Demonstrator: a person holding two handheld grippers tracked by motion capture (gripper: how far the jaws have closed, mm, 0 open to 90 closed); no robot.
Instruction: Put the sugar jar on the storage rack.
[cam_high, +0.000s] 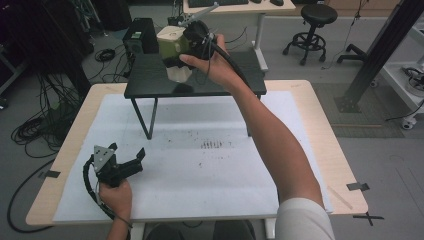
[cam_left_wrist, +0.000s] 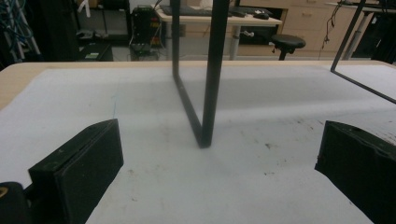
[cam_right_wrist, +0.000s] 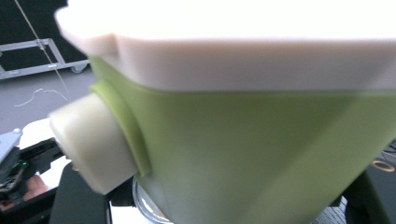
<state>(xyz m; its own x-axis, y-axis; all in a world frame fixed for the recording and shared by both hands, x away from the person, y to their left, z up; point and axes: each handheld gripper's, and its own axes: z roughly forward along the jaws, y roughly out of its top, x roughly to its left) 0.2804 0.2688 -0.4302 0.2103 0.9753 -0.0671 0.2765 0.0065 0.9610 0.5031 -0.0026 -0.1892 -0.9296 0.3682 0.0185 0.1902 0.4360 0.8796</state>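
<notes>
— Where's that green container (cam_high: 175, 46) now?

— Top centre of the high view, clamped in the right gripper (cam_high: 192, 42), hanging over the small black table (cam_high: 150, 80).

— So it's the set-down step?

— I'd say so; next it needs lowering level onto that top.

— And the left gripper (cam_high: 127, 159)?

— Lower left, jaws apart, nothing between them, resting on the white sheet (cam_high: 200, 170).

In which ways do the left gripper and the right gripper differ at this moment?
The left gripper lies low on the white sheet, while the right gripper is raised over the small black table. The left gripper's jaws stand wide open with nothing between them; the right gripper's jaws are shut on the green container with a cream lid. Both are black, each held in one hand, with a trailing cable.
</notes>
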